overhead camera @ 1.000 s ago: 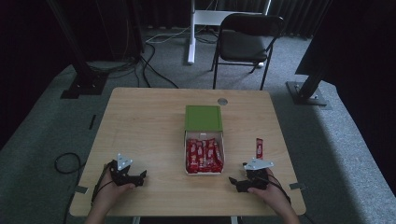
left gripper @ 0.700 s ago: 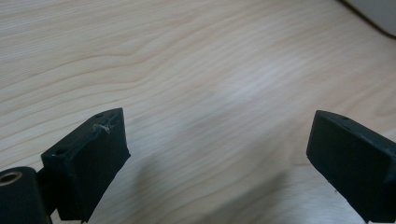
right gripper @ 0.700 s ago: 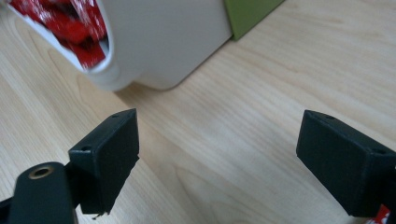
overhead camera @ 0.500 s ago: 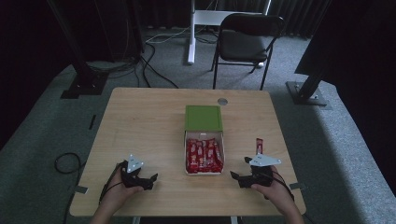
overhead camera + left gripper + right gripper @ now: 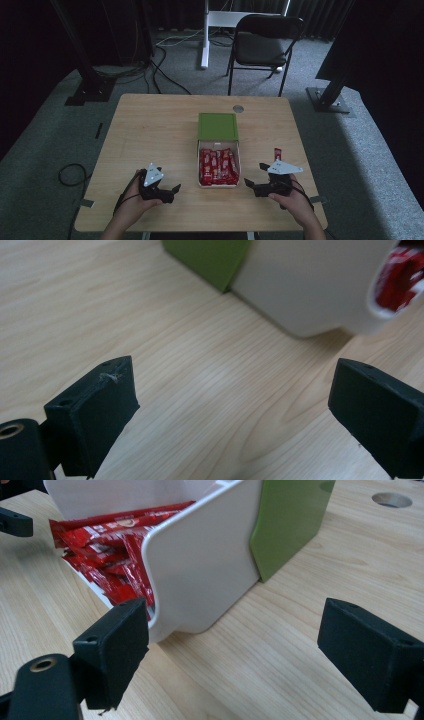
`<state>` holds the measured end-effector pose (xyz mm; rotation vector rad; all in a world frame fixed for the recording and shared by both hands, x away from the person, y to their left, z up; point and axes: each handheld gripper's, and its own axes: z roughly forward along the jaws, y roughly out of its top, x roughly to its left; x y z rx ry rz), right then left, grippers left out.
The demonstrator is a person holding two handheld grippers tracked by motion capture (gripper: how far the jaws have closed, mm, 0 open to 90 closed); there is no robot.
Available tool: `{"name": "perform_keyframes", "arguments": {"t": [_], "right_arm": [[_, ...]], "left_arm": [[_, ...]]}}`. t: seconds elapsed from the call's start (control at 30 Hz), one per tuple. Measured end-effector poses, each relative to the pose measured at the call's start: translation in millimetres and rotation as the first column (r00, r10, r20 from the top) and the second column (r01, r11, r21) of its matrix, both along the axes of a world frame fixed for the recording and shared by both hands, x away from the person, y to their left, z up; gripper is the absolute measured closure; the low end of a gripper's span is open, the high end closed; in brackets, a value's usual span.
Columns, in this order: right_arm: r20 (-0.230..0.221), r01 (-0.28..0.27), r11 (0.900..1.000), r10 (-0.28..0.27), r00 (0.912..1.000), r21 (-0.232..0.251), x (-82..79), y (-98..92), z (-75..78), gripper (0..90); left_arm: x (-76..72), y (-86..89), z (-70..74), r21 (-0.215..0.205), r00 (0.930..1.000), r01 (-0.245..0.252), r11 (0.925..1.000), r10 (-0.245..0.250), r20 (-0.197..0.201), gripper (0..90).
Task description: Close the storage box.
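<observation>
Left gripper (image 5: 161, 188): sitting low at the near-left of the wooden table (image 5: 150, 130), held in the person's left hand (image 5: 131, 207); its jaws are standing wide apart with nothing between them — in the left gripper view only bare wood is lying in the gap.

Right gripper (image 5: 260, 185): resting at the near-right in the right hand (image 5: 292, 202), jaws likewise spread and empty, pointing toward the box.

Box (image 5: 218, 167): a white open tray lying between the two grippers, near the front edge, packed with red sachets (image 5: 216, 165); its green lid (image 5: 218, 125) is lying flat just beyond it, touching the tray's far end.

Loose sachet (image 5: 277, 154): one red sachet lying on the table just beyond the right gripper, apart from the box.

Risk, tray: the tray is looking light and thin-walled — I judge a one-sided push from either jaw could be sliding or tipping it and spilling sachets.

Risk, sachets: they are lying flat and overlapping, so a pinch could be lifting several at once or slipping off the glossy film.

Risk, loose sachet: it could be getting swept toward the right edge by the trailing cable or the hand.

Counts: two grippers, two hands, one tray, one lid, one loose sachet; the sachets inside are too crowded to count. One cable hole (image 5: 238, 108) near the far edge, one folding chair (image 5: 265, 45) beyond the table.
</observation>
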<state>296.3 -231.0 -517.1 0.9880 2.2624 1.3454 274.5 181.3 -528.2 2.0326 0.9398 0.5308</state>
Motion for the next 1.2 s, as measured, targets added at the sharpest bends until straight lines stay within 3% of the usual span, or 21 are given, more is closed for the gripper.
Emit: {"name": "perform_keyframes", "arguments": {"t": [0.23, 0.4, 0.83, 1.07, 1.2], "right_arm": [[0.013, -0.012, 1.0, 0.012, 0.9998, 0.018, 2.6, 5.6, 5.5, 12.6], [0.023, -0.024, 0.999, 0.023, 0.9995, 0.025, 5.2, 10.1, 8.8, 12.7], [0.014, -0.014, 0.999, 0.013, 0.9998, 0.029, 13.1, 14.5, 4.3, 13.0], [0.005, -0.012, 0.999, 0.012, 0.9999, 0.043, 15.2, 15.0, 1.6, 12.8], [0.003, -0.014, 0.999, 0.014, 0.9999, 0.045, 16.1, 15.5, 0.6, 12.6]], "left_arm": [[1.6, -16.7, 9.7, -0.019, 0.9971, 0.068, 0.9975, -0.067, 0.035, 5.9], [4.2, -24.6, 13.1, -0.054, 0.9957, 0.082, 0.9951, -0.08, 0.047, 6.0], [12.1, -41.5, 16.2, -0.061, 0.99, 0.129, 0.9898, -0.125, 0.066, 5.9], [21.6, -47.4, 18.1, -0.111, 0.9911, 0.102, 0.9885, -0.092, 0.096, 6.0], [27.7, -47.9, 16.5, -0.1, 0.9928, 0.087, 0.9912, -0.077, 0.091, 6.0]]}}
